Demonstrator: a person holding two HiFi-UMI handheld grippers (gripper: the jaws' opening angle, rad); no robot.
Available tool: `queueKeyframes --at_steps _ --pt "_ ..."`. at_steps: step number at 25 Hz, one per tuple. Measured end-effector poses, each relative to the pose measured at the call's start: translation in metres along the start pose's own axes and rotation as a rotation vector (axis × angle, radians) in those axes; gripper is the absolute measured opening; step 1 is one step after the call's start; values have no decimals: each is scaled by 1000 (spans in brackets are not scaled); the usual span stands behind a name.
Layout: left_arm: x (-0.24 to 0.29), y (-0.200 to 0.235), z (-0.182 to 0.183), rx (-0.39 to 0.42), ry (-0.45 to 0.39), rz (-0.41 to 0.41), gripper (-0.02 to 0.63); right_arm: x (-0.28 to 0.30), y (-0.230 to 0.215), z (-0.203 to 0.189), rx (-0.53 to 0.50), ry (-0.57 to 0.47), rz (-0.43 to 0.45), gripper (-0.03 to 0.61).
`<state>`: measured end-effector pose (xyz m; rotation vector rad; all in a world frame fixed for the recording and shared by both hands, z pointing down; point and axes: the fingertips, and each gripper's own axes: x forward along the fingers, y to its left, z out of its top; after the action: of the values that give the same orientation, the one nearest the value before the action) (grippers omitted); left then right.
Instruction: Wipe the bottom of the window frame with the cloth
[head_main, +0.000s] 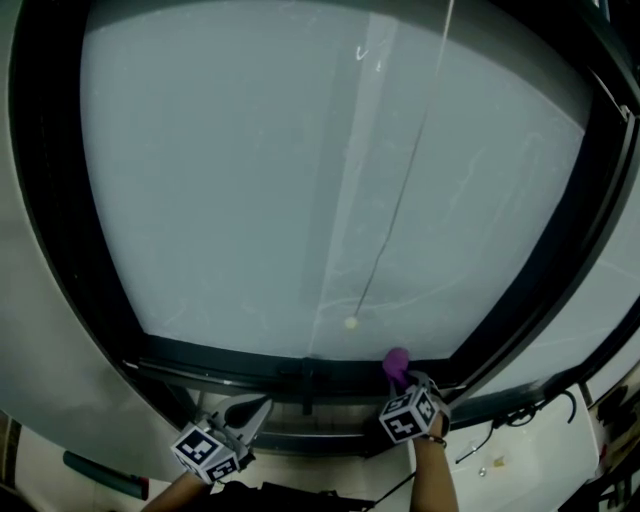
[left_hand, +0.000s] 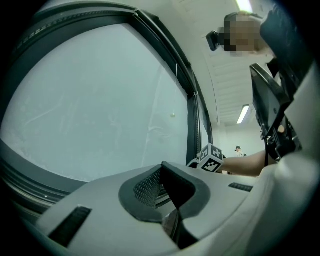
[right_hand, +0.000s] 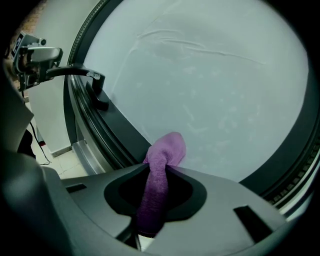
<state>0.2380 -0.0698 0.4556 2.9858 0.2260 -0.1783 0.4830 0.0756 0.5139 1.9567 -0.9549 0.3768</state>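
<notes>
A purple cloth (right_hand: 162, 165) is pinched in my right gripper (right_hand: 159, 170), which is shut on it; its bunched end sticks out toward the frosted window pane (right_hand: 210, 85). In the head view the cloth (head_main: 396, 364) sits just above the dark bottom frame rail (head_main: 300, 372), right of centre, with the right gripper (head_main: 405, 385) behind it. My left gripper (head_main: 258, 408) hovers lower left of the rail, jaws closed together with nothing between them. In the left gripper view its shut tips (left_hand: 162, 172) point at the pane, and the right gripper's marker cube (left_hand: 212, 156) shows beyond.
The dark frame (head_main: 60, 230) curves round the pane; a window handle (right_hand: 92, 80) juts from the frame's left side. A thin cord with a small bead (head_main: 350, 322) hangs before the glass. A white sill with cables (head_main: 520, 440) lies lower right.
</notes>
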Motion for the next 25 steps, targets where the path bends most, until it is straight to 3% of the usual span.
queueKeyframes --at_steps 25 --pt "-29 19 -1 -15 10 52 5 -5 42 42 -78 -29 50 89"
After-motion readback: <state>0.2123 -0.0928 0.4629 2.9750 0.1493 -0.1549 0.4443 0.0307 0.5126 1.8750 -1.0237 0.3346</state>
